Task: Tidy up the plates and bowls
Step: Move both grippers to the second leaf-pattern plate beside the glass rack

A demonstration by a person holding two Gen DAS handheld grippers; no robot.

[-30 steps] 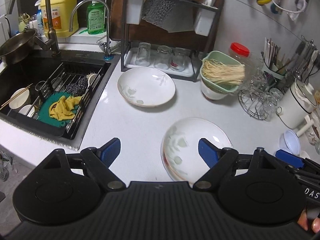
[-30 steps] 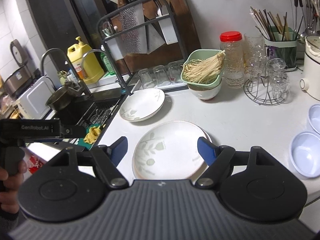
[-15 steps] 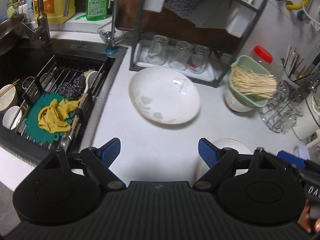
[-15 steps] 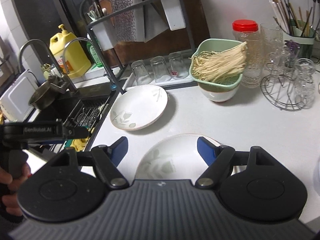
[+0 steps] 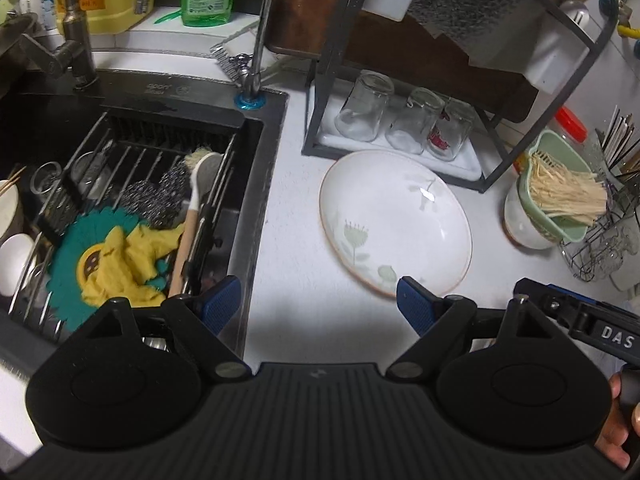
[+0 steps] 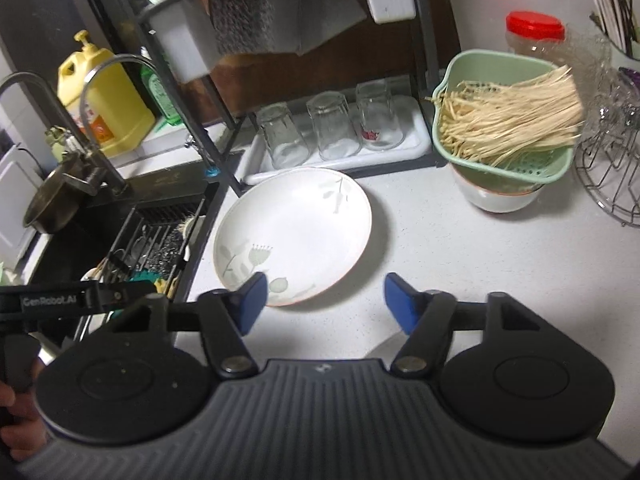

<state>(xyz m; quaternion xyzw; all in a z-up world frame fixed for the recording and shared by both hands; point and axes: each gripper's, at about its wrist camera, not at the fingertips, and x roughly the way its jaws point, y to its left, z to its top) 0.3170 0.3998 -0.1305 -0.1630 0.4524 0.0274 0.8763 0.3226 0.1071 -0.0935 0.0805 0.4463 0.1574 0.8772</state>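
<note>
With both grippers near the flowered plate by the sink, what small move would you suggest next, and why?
Probably ease the right gripper forward so the flowered plate has its near rim between the jaws. They are closing but hold nothing yet, and the plate lies flat on the counter, untouched. The left gripper hangs open beside it.

Home kitchen, black sink (image 5: 256, 92) with faucet (image 6: 100, 80), dish rack (image 6: 340, 136) of glasses, white countertop (image 6: 460, 248)

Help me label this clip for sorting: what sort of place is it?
Most likely a home kitchen counter. A sink with a faucet sits beside a white plate, and drinking glasses drain upside down under a rack with a cleaver.
</note>
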